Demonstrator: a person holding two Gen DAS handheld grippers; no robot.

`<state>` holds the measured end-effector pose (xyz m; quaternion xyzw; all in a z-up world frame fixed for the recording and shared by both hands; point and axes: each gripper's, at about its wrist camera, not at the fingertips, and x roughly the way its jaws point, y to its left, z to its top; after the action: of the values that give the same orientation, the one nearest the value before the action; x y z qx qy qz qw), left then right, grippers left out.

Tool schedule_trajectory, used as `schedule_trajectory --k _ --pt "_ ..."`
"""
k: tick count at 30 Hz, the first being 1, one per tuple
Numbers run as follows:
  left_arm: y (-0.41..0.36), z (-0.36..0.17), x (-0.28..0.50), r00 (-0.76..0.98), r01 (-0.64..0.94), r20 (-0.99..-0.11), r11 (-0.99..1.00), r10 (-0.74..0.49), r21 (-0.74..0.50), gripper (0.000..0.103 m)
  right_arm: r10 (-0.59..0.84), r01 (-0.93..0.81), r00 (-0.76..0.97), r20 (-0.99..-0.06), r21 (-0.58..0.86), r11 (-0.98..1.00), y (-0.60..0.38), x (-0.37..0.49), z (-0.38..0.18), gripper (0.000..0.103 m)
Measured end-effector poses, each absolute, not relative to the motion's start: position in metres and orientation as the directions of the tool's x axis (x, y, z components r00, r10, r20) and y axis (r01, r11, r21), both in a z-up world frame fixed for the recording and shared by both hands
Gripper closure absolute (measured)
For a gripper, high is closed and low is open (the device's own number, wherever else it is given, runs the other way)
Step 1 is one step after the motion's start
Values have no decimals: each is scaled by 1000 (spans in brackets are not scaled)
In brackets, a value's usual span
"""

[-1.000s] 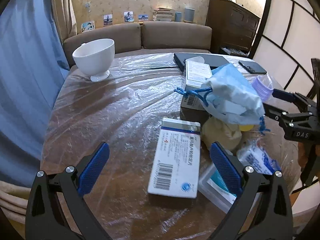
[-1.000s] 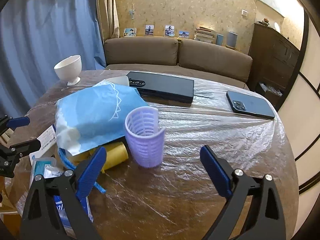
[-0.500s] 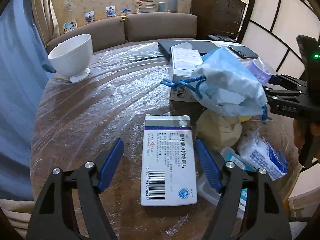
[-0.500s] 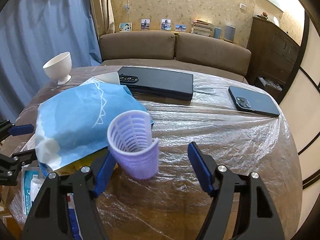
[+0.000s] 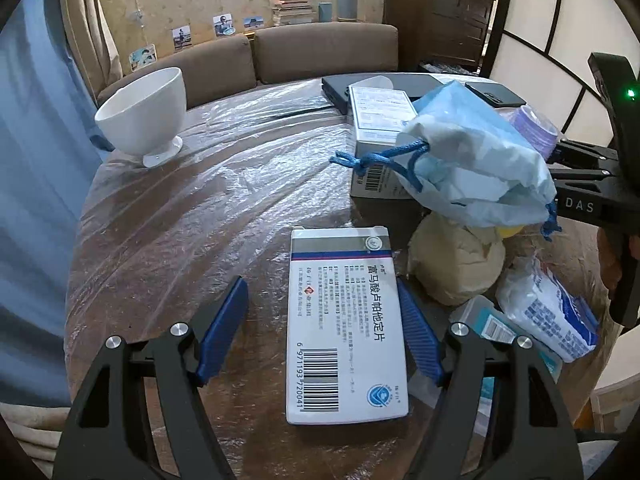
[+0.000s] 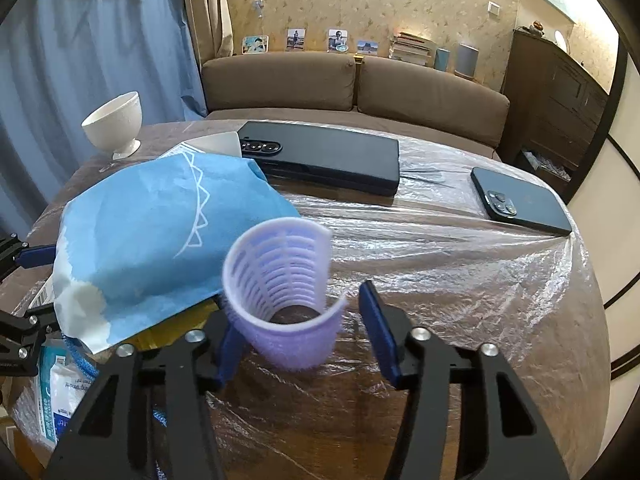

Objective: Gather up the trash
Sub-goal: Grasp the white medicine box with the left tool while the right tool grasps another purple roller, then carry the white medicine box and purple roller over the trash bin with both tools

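While both claws stand wide and empty, the left gripper (image 5: 320, 330) straddles the medicine box (image 5: 346, 324) at lower centre of the left view, and the right gripper (image 6: 298, 338) brackets the purple mesh cup (image 6: 282, 292) at lower centre of the right view. Risks, as judged: the light, tilted cup may tip or crumple under closing pads; the flat box may slide on the plastic table cover (image 5: 208, 200); the blue drawstring bag (image 6: 160, 236), touching the cup, may snag

Both hand-held grippers advanced: left (image 5: 320, 332) straddles medicine box (image 5: 346, 328), right (image 6: 298, 332) straddles purple cup (image 6: 284, 292).
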<state>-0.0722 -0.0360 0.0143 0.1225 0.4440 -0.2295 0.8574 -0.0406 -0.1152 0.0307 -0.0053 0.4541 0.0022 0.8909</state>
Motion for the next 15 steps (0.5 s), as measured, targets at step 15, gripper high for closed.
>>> schedule_trajectory --k 15 --pt "-35 17 -77 523 469 -807 883 -276 2 51 20 -9 592 -806 19 1000 -115 -49 39 66"
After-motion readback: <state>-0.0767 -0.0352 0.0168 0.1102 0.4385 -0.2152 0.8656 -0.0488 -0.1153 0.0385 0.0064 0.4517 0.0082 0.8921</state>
